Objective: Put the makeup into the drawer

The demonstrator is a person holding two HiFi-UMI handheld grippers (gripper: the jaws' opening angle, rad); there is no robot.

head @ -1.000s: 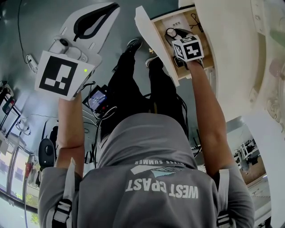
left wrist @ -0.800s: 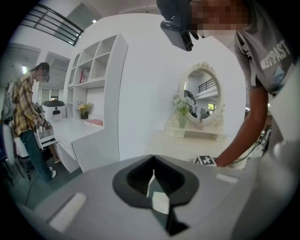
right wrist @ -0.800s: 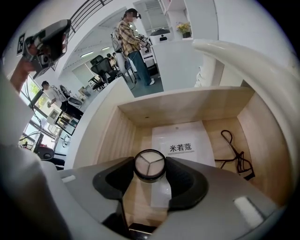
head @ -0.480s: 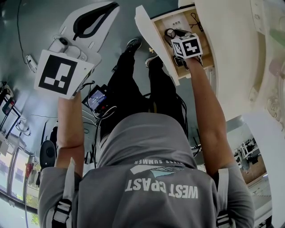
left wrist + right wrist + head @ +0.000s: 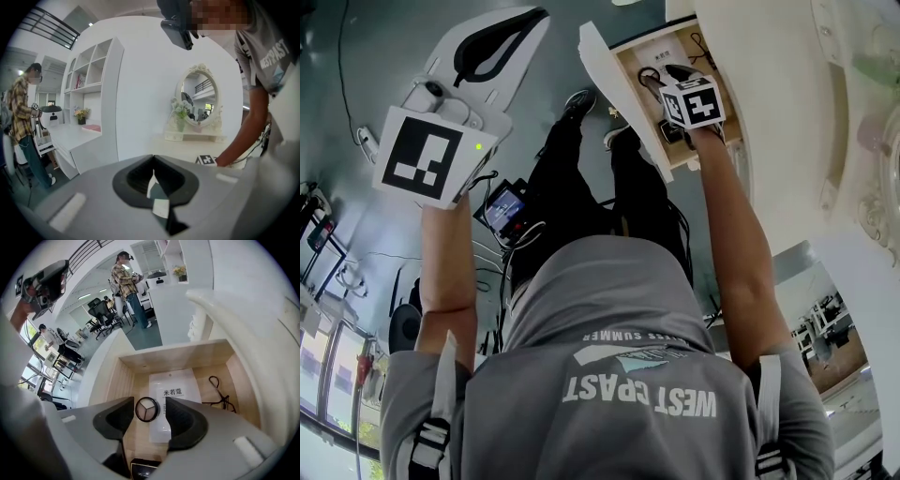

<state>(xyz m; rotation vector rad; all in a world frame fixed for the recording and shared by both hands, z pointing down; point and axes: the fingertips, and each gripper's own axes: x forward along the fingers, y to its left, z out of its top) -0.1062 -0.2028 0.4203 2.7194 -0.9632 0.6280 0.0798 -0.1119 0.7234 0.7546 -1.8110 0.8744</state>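
The right gripper (image 5: pixel 149 400) hangs over an open drawer (image 5: pixel 119 380) with a pale wooden inside. Its jaws stand apart. A round compact (image 5: pixel 146 409) with three shades of powder sits between them. It lies close against the left jaw, with a thin gap at the right one, so it is framed rather than clamped. Whether it rests on the drawer floor cannot be told.

Nearest in the drawer, under the jaws, is the corner of a black box (image 5: pixel 143 469) with a pale edge. Behind the compact lies a flat white packet (image 5: pixel 173 383) with dark print, running toward the back wall. To its right, apart from it, a thin black looped tool (image 5: pixel 219 394) lies on the wood. The left side of the drawer floor is bare wood.

The left gripper (image 5: pixel 156 194) is held up well away from the drawer, over the floor in the head view. Its jaws are pressed together with nothing between them.

Beyond it stands a white table (image 5: pixel 178 150), where the person's right arm reaches down. On the table's far edge are an oval mirror (image 5: pixel 198 96) and a vase (image 5: pixel 180 119) of pale flowers in front of it. Farther left is a white shelf unit (image 5: pixel 91 70), and a person in a checked shirt (image 5: pixel 21 117) stands by a counter.
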